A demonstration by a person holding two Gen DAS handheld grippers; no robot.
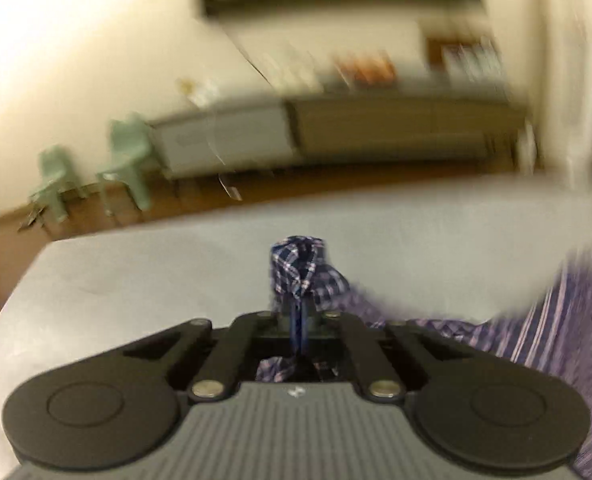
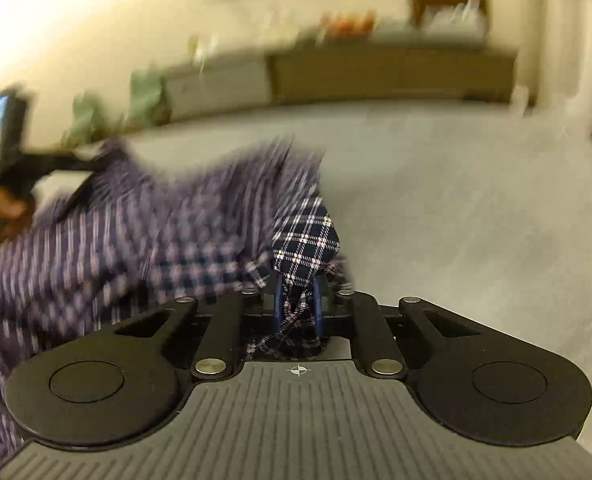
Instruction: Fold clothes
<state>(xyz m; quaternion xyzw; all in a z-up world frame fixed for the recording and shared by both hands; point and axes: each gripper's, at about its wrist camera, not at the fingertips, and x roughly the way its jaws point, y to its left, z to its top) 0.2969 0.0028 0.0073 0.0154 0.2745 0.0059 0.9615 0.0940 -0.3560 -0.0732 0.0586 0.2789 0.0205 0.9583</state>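
Plaid shirt pinched in both grippers.

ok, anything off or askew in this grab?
Nothing damaged or spilled. Both tongs, left and right, are shut on bunched wads of the plaid shirt, which hangs crumpled between them over the grey table. Heavy motion blur.

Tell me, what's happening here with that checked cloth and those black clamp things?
A person is folding clothes with a hand-held gripper in each hand. The left gripper is shut on a bunched bit of the plaid shirt, and the right gripper is shut on another bit of it. The shirt hangs stretched between them over a grey table. Both views are blurred, so everything seems to be moving.
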